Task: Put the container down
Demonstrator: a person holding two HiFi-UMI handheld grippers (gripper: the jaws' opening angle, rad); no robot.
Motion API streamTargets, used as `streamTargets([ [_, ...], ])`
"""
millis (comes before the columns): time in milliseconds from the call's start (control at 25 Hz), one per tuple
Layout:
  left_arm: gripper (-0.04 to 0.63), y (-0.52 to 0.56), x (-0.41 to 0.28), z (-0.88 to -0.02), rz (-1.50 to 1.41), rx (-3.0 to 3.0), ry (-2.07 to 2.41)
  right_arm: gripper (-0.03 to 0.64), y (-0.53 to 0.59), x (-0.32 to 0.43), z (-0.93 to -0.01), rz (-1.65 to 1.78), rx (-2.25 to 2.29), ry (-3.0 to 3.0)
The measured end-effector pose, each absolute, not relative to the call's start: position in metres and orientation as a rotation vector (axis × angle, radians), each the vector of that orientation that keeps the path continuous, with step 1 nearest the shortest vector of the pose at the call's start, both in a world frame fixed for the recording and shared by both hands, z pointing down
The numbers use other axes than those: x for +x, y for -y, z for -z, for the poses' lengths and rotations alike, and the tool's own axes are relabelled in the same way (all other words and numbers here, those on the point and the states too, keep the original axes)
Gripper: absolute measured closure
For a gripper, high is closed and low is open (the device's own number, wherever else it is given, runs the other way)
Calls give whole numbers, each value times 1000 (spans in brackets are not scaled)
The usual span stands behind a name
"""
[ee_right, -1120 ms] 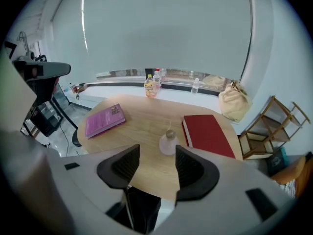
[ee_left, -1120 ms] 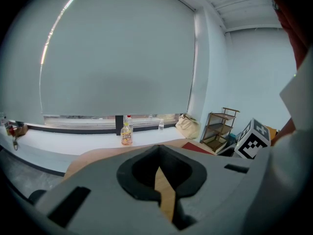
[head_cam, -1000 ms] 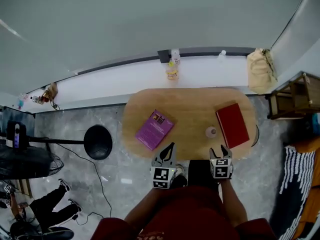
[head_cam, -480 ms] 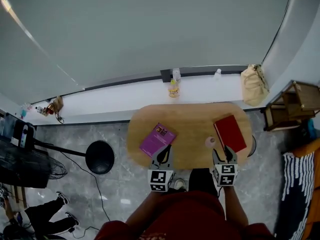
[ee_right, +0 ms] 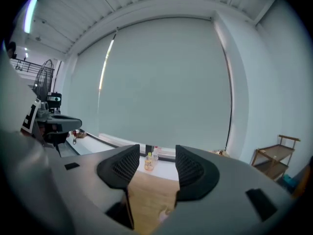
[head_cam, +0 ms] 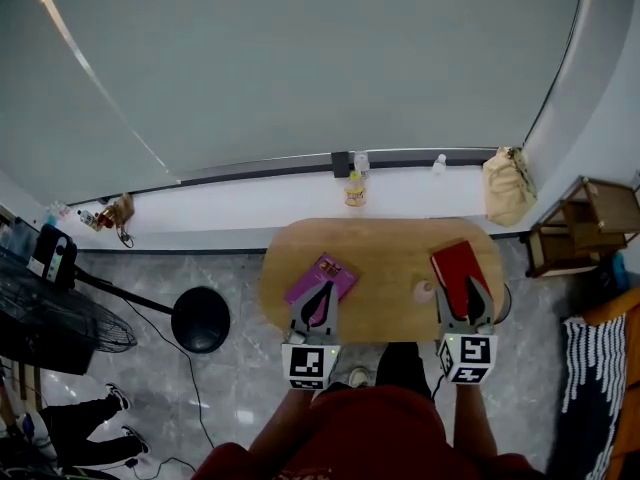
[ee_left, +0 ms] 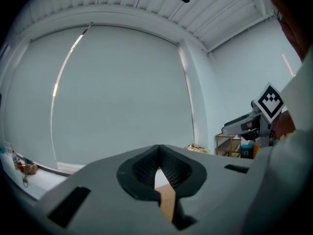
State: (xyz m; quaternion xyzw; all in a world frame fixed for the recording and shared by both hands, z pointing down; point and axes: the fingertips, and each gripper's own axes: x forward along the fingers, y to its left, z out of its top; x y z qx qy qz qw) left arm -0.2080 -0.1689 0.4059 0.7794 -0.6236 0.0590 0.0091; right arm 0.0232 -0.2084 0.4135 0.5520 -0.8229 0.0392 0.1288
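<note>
container (head_cam: 424, 290) sits on wooden table (head_cam: 380, 243), just left of red book (head_cam: 456, 264), no gripper touching it. put-down looks done. right gripper (head_cam: 462, 294) released, jaws apart, nothing between them, hovering over red book near container. left gripper (head_cam: 322, 294) clenched on nothing, tips over purple book (head_cam: 318, 274). next move, my guess: lift both clear without knocking container. around: bottle (head_cam: 354, 192) on ledge (head_cam: 250, 200) behind, tan bag (head_cam: 504, 186), wooden cart (head_cam: 588, 218), black stool (head_cam: 200, 318). nothing blocks retreat.
</note>
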Motion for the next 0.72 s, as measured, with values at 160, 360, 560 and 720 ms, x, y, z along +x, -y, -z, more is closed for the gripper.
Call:
streamTargets([
  [160,589,158,-220,-360,-43,2507,2073,391,191,11,-363,59,1650,2503],
  [360,589,154,-224,-346,-36,2559,2122,391,183,6,-354,128,1661,2532],
  [560,589,152,-223,-347,-13,2554,2116,391,180,6,-354,131,1660,2528],
  [720,589,153,-222,-345,28,2557,2108,403,180,7,-355,125,1672,2524],
])
